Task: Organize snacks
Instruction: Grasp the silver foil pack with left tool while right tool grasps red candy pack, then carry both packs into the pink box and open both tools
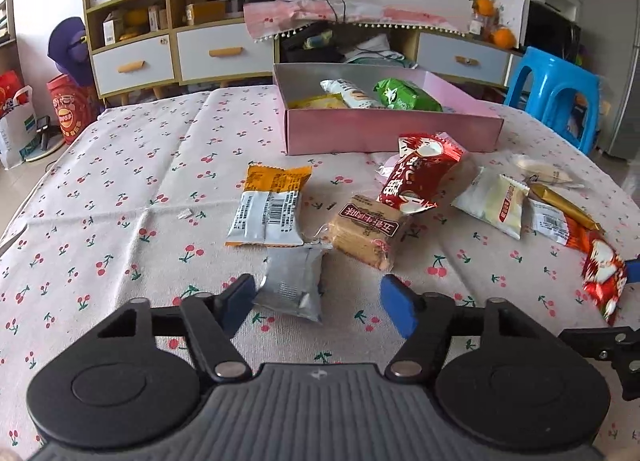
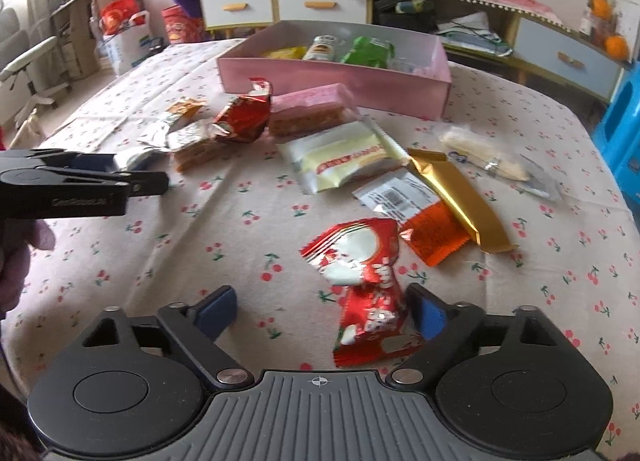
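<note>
My left claw (image 1: 318,303) sits low over the cherry-print tablecloth (image 1: 120,189), jaws parted around a silver packet (image 1: 292,285). The left pad (image 1: 240,301) looks to be against the packet's edge; the right pad stands clear of it, so nothing is clamped — released, as I read it.

My right claw (image 2: 320,311) is spread wide as well. A red wrapper (image 2: 370,317) lies between its jaws, close against the right pad (image 2: 430,315), the left pad well off it. Not gripped. From this camera my left claw shows side-on at the left edge, with part of a hand (image 2: 16,261) below it.

Pink box (image 1: 392,129) at the far side of the table — inside it a yellow packet (image 1: 320,102), a white one (image 1: 352,93) and a green one (image 1: 404,95).

Loose snacks on the cloth between me and the box:
- orange-and-white packet (image 1: 272,207), barcode side up
- clear-wrapped biscuits (image 1: 368,231), touching a second red wrapper (image 1: 424,175)
- white bar (image 2: 340,159), gold bar (image 2: 460,201), orange-ended packet (image 2: 420,221) — bunched together to the right
- pale packet (image 2: 488,157) further right, on its own
</note>
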Demonstrator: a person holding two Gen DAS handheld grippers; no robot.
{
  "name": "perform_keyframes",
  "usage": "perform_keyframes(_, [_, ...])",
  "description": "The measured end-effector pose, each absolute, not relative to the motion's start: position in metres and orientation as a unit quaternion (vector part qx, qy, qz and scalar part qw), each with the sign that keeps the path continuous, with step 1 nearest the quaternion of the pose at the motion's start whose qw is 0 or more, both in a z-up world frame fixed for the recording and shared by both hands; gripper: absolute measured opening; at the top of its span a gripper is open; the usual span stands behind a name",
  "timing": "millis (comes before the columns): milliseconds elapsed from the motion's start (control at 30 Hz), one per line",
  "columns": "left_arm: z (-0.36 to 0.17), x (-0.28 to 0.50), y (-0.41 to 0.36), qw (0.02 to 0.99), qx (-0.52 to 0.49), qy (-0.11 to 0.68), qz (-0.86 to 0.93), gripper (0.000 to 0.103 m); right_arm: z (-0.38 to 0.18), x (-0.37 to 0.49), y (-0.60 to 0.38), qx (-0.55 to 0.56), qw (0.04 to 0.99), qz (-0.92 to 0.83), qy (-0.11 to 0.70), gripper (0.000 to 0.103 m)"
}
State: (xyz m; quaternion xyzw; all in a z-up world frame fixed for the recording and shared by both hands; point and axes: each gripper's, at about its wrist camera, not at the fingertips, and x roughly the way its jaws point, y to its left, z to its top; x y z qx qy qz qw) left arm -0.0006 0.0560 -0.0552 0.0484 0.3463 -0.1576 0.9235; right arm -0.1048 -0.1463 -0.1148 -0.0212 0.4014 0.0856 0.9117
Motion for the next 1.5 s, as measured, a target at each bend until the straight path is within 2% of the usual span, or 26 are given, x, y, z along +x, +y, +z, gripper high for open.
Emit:
perform_keyframes(200, [-0.054,0.002,0.057,0.923,0.042,0.348,-0.158,0.048,-0.109,-0.110,-0.147,-0.021,0.906,0.098,0.411,0.067])
perform_keyframes(267, [-0.052,0.004,0.057,0.921,0.040,0.354,-0.160,0.043,-0.107,-0.110,-0.151,-0.017,0.905,0.092,0.414,0.053])
perform_keyframes(333, [-0.049,0.009,0.058,0.916,0.038,0.365,-0.160,0.032,-0.104,-0.108,-0.156,-0.007,0.905,0.081,0.417,0.030])
perform_keyframes(367, [-0.048,0.011,0.058,0.914,0.035,0.371,-0.160,0.028,-0.103,-0.106,-0.160,0.006,0.903,0.082,0.421,0.030])
perform_keyframes(500, [-0.046,0.012,0.061,0.907,0.023,0.385,-0.166,0.024,-0.099,-0.104,-0.167,0.032,0.900,0.079,0.429,0.029])
perform_keyframes(600, [-0.045,0.011,0.062,0.903,0.018,0.395,-0.171,0.024,-0.093,-0.101,-0.171,0.045,0.901,0.078,0.424,0.024])
perform_keyframes(833, [-0.038,0.013,0.070,0.892,-0.025,0.416,-0.172,0.023,-0.078,-0.088,-0.182,0.102,0.894,0.083,0.428,0.024])
perform_keyframes(1500, [-0.013,0.038,0.056,0.892,-0.115,0.402,-0.175,0.023,-0.058,-0.021,-0.200,0.295,0.834,0.096,0.457,0.024])
